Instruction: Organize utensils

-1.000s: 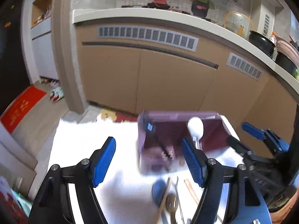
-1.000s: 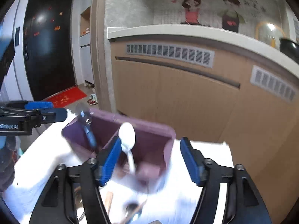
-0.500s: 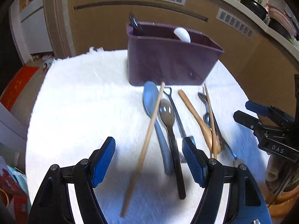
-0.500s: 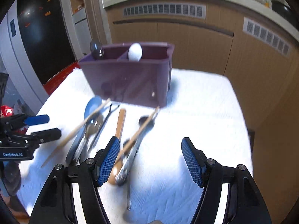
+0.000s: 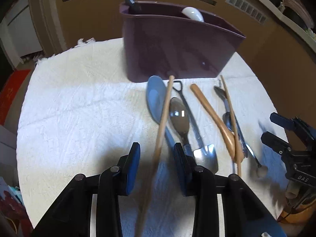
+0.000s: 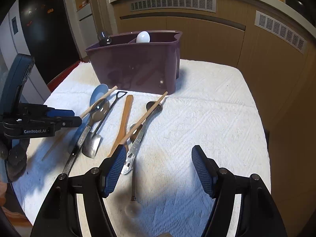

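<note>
A purple caddy (image 5: pixel 177 45) stands at the back of the white towel (image 5: pixel 79 108), holding a white spoon (image 5: pixel 192 13) and a black utensil (image 5: pixel 130 0). Several utensils lie in front of it: a blue spoon (image 5: pixel 156 98), two wooden chopsticks (image 5: pixel 163 118) (image 5: pixel 230 114), a metal spoon (image 5: pixel 178 116), a small shovel-shaped spoon (image 5: pixel 205 154) and a wooden spoon (image 5: pixel 215 116). My left gripper (image 5: pixel 156 160) is open, its jaws half closed around the left chopstick without touching it. My right gripper (image 6: pixel 159 167) is open and empty over the towel, right of the utensils (image 6: pixel 126 122).
Brown cabinets (image 6: pixel 217 39) and a counter stand behind the table. The caddy (image 6: pixel 136 63) sits at the towel's far edge. The table edge drops off at the right (image 6: pixel 264 138). An orange object (image 5: pixel 292 215) is at the lower right of the left wrist view.
Both grippers have tilted down and dropped toward the towel. My left gripper has narrowed its jaws and moved in around the left chopstick. The right gripper stays wide open.
</note>
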The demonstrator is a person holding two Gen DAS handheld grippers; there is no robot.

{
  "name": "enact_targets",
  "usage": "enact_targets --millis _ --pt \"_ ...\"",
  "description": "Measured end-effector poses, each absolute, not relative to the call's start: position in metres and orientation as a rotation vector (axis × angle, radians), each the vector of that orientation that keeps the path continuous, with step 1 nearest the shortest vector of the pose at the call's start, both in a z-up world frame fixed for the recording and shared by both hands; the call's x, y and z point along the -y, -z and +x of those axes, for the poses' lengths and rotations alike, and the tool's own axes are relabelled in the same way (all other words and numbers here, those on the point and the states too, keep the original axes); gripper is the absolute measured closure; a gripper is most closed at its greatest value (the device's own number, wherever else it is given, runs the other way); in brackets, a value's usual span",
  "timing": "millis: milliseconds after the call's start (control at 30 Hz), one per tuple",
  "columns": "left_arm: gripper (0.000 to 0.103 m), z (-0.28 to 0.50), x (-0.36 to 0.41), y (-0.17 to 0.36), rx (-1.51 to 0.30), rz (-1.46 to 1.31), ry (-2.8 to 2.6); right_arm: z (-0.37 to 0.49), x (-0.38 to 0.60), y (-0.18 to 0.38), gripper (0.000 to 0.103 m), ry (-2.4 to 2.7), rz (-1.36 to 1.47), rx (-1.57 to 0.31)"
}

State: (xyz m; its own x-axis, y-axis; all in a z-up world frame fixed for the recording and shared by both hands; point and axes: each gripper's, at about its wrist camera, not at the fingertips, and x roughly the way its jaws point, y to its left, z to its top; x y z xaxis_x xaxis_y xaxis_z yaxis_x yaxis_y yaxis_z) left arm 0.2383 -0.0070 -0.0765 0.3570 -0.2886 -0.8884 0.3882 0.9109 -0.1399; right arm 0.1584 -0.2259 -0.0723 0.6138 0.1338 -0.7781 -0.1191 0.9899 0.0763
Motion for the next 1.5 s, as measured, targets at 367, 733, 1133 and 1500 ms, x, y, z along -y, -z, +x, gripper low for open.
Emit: enact_targets --millis 367,733,1133,1500 --pt "0.059 0.211 -0.042 0.056 -1.047 0.028 0.307 0.215 0.147 0.066 0.062 -0.372 0.003 -0.966" --pt "0.05 0.201 -0.066 0.058 -1.039 -0.047 0.328 0.246 0.099 0.097 0.066 -0.332 -0.083 -1.016" --pt "0.05 0.202 -0.035 0.068 -1.079 0.0 0.436 0.229 0.114 0.092 0.088 -0.248 -0.185 -1.028" --pt "0.05 0.212 0.02 0.061 -1.087 0.093 0.487 0.2 0.19 0.068 0.089 -0.251 0.043 -0.991"
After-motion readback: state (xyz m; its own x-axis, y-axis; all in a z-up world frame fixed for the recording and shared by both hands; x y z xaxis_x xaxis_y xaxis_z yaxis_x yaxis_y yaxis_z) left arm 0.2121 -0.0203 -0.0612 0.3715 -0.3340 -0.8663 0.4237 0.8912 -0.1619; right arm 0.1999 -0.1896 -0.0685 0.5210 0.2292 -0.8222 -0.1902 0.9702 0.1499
